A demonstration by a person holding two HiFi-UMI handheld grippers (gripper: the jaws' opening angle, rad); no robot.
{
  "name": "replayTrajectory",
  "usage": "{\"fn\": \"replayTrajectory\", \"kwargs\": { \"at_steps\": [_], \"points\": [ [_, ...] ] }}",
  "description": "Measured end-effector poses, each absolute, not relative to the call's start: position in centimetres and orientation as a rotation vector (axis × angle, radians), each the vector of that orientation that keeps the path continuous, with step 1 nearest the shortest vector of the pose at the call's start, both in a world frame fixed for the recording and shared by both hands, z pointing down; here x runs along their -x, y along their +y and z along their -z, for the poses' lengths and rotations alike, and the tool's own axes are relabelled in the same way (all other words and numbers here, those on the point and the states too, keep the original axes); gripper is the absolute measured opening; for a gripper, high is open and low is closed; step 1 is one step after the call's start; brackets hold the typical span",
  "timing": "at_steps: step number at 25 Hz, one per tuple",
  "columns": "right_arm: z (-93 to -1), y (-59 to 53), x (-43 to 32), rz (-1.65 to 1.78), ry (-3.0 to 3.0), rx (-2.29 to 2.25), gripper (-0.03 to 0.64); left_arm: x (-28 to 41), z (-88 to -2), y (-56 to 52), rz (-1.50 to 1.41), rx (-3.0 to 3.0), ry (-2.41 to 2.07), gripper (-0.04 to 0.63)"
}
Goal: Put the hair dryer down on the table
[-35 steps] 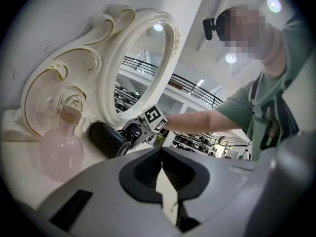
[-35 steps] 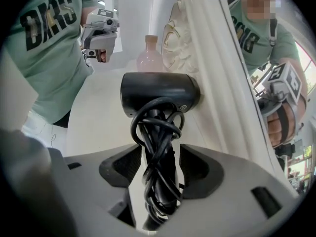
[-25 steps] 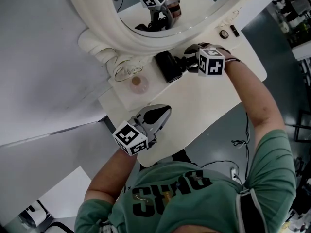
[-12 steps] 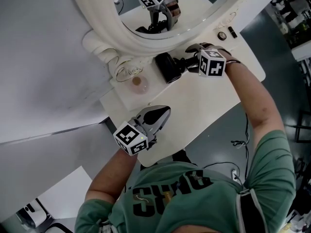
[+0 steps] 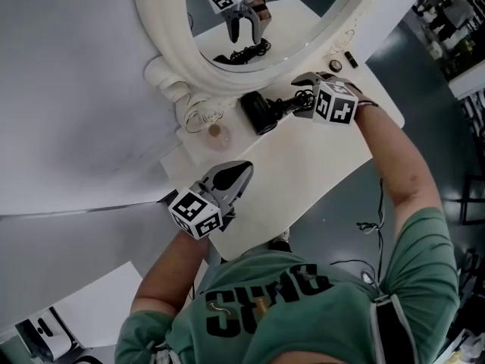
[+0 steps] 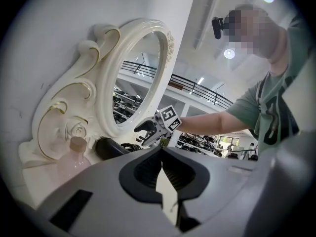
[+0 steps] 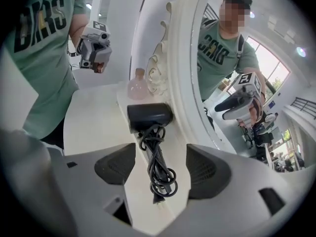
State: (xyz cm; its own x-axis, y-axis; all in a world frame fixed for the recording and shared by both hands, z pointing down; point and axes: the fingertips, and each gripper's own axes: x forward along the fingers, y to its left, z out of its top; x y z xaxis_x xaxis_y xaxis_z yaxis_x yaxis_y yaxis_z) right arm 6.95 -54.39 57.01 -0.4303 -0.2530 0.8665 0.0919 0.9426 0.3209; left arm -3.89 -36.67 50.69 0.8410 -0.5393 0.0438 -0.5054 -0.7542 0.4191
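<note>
A black hair dryer (image 5: 260, 112) lies on the white table (image 5: 318, 158), its barrel toward the mirror's base and its cord wound round the handle (image 7: 157, 167). My right gripper (image 5: 300, 97) is open just behind it. In the right gripper view the handle runs between the two pads (image 7: 116, 164) and touches neither. My left gripper (image 5: 241, 174) is shut and holds nothing, low over the table's front left part. The left gripper view shows the hair dryer (image 6: 109, 147) and the right gripper (image 6: 147, 130) beyond my shut jaws.
A large oval mirror in an ornate white frame (image 5: 155, 29) stands at the table's back and reflects the right gripper. A small pink bottle (image 5: 217, 133) stands by its base, left of the hair dryer. Two small items (image 5: 334, 65) lie at the back right corner.
The right gripper's jaws have spread a little and drawn back slightly from the hair dryer, which stays on the table. The left gripper has kept its place.
</note>
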Motion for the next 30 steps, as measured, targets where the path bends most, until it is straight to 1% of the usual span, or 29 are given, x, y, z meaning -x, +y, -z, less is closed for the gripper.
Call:
{"fn": "replayTrajectory", "kwargs": {
  "at_steps": [7, 12, 17, 24, 30],
  "points": [
    [-49.9, -51.3, -6.7, 0.215, -2.247, -0.321, 0.309, 5.8, -46.8, -36.3, 0.115, -2.636, -0.85, 0.011],
    [-44.5, -47.4, -7.0, 0.12, -2.451, -0.514, 0.258, 7.5, -43.8, -35.7, 0.121, -2.665, -0.927, 0.011],
    [-41.0, -43.0, -7.8, 0.062, -2.573, -0.643, 0.232, 8.4, -41.3, -34.8, 0.133, -2.693, -0.965, 0.011],
    [-38.6, -36.8, -9.7, -0.073, -2.698, -0.846, 0.176, 8.7, -38.2, -31.9, 0.158, -2.742, -0.976, 0.011],
    [-40.2, -32.4, -11.5, -0.256, -2.754, -0.968, 0.139, 8.7, -37.9, -29.3, 0.149, -2.747, -0.951, 0.011]
  ]
}}
